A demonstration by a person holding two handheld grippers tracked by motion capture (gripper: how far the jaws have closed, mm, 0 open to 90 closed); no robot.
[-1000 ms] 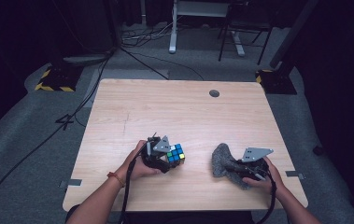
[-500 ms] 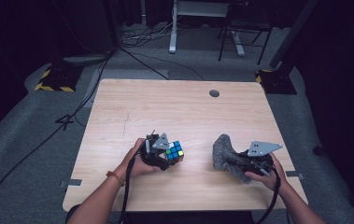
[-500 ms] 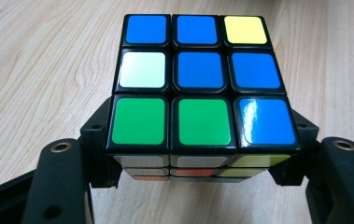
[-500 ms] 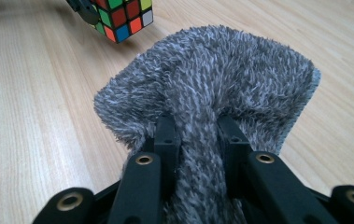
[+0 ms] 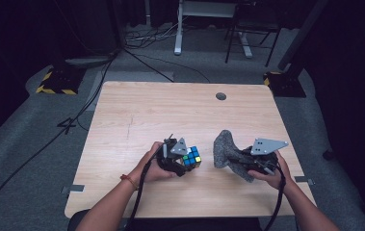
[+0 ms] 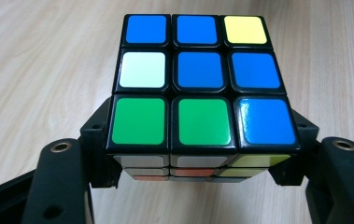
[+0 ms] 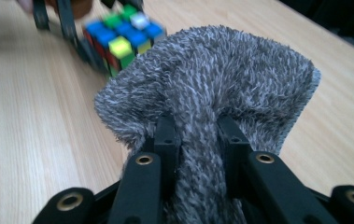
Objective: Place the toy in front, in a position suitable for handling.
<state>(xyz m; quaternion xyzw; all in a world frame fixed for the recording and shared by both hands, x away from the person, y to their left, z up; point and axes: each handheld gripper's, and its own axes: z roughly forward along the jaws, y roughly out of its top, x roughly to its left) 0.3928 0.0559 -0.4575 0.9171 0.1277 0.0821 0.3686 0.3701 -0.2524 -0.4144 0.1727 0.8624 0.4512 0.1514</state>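
A scrambled puzzle cube (image 6: 200,84) with a mostly blue top face sits between the jaws of my left gripper (image 6: 198,163), which is shut on its sides. From above, the cube (image 5: 191,157) is held just over the wooden table (image 5: 170,110), near its front middle. My right gripper (image 7: 198,140) is shut on a fuzzy grey cloth (image 7: 212,88), which bunches up and fans out ahead of the jaws. In the high view the cloth (image 5: 227,148) stands a little to the right of the cube, with the right gripper (image 5: 247,161) behind it. The cube (image 7: 121,37) appears blurred beyond the cloth.
The table has a round cable hole (image 5: 221,96) near its far edge. Cables (image 5: 98,82) run over the grey floor at the left. A desk leg (image 5: 178,29) and a chair base (image 5: 247,43) stand beyond the table. The table's far half is bare wood.
My right gripper has moved the grey cloth up and left, closer to the cube. The left gripper and cube have barely shifted.
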